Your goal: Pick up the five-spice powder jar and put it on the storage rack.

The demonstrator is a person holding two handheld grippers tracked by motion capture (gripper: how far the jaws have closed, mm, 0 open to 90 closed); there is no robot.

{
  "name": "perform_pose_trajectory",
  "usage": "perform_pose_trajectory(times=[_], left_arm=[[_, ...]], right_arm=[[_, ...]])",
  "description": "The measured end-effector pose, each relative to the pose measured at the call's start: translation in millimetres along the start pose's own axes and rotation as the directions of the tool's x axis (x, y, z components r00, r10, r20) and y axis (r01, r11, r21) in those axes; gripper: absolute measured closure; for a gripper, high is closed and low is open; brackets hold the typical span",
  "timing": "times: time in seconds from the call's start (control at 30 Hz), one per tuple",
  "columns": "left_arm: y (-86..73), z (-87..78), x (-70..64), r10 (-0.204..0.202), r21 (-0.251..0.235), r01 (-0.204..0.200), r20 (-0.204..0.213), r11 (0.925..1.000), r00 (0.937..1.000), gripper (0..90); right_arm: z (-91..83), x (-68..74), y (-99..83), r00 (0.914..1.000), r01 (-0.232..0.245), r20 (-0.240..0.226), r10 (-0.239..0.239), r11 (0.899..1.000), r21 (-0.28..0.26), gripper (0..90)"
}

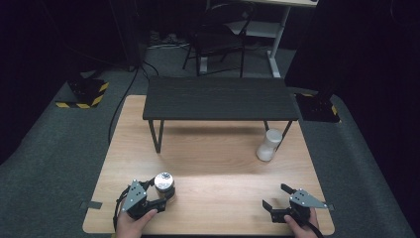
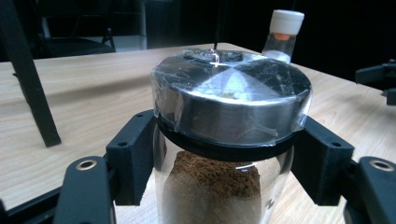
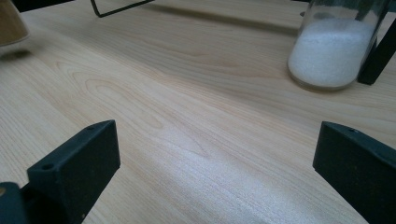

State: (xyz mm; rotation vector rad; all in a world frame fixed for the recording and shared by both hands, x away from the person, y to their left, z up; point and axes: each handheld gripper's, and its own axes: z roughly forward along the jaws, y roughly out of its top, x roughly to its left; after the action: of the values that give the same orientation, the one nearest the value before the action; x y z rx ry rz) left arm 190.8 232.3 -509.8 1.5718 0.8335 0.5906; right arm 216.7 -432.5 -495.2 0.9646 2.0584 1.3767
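at the left of the high view, the left gripper (image 1: pixel 159 195) sits near the front edge of the wooden table (image 1: pixel 213 163), held by the person's left hand (image 1: pixel 132 224). its two black jaws are clamped on the spice jar (image 1: pixel 164 184), which stands upright on the table. in the left gripper view the jaws press against the glass from both sides, just under the jar's silver lid (image 2: pixel 231 100); the lid is wrapped in clear film, and brown powder fills the lower part of the jar.

further back, across the middle of the table, stands a low black shelf (image 1: pixel 220 98) on thin legs. by its right leg is a white jar (image 1: pixel 269 145), seemingly tilted against the leg, though the high view is too small to be sure. in the right gripper view the same jar (image 3: pixel 335 46) shows white grains behind clear glass, touching the dark leg beside it.

at the right, the right gripper (image 1: pixel 276 197) is near the table's front edge, held by the right hand (image 1: pixel 302 228). its jaws stand wide apart with nothing between them but bare tabletop, well apart from the white jar.
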Motion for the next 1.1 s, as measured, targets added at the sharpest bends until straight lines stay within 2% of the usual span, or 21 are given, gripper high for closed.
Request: perform_pose_trajectory(times=[0.2, 0.3, 0.43, 0.5, 0.8, 1.1], left_arm=[[12.9, 1.0, -8.1, 0.018, 0.001, -0.018, -0.028, 0.9998, 0.9995, 30.5], [19.1, 2.3, -8.4, 0.014, 0.008, -0.014, -0.026, 0.9999, 0.9996, 30.6], [25.1, 6.6, -10.6, 0.03, 0.004, -0.03, -0.034, 0.9995, 0.999, 30.6], [25.9, 8.6, -10.5, 0.022, -0.003, -0.022, -0.033, 0.9997, 0.9992, 30.6], [40.8, 31.2, -14.1, 0.027, -0.04, -0.028, -0.043, 0.9988, 0.9987, 30.6], [58.0, 47.6, -15.5, 0.039, -0.051, -0.041, -0.053, 0.9979, 0.9978, 30.6]], right_arm=[[0.0, 0.5, 0.1, 1.0, 0.001, 0.001, -0.001, 1.0, 0.001, 0.0], [0.0, 0.4, 0.1, 1.0, 0.0, 0.002, 0.0, 1.0, 0.001, 0.0], [0.0, 0.3, 0.0, 1.0, 0.001, 0.0, -0.001, 1.0, 0.0, 0.0], [0.0, 0.2, 0.0, 1.0, 0.001, 0.0, -0.001, 1.0, 0.0, 0.0], [-0.1, -0.2, -0.1, 1.0, 0.003, -0.004, -0.003, 1.0, 0.0, 0.0], [0.0, -0.3, 0.0, 1.0, 0.005, -0.005, -0.005, 1.0, 0.0, 0.0]])
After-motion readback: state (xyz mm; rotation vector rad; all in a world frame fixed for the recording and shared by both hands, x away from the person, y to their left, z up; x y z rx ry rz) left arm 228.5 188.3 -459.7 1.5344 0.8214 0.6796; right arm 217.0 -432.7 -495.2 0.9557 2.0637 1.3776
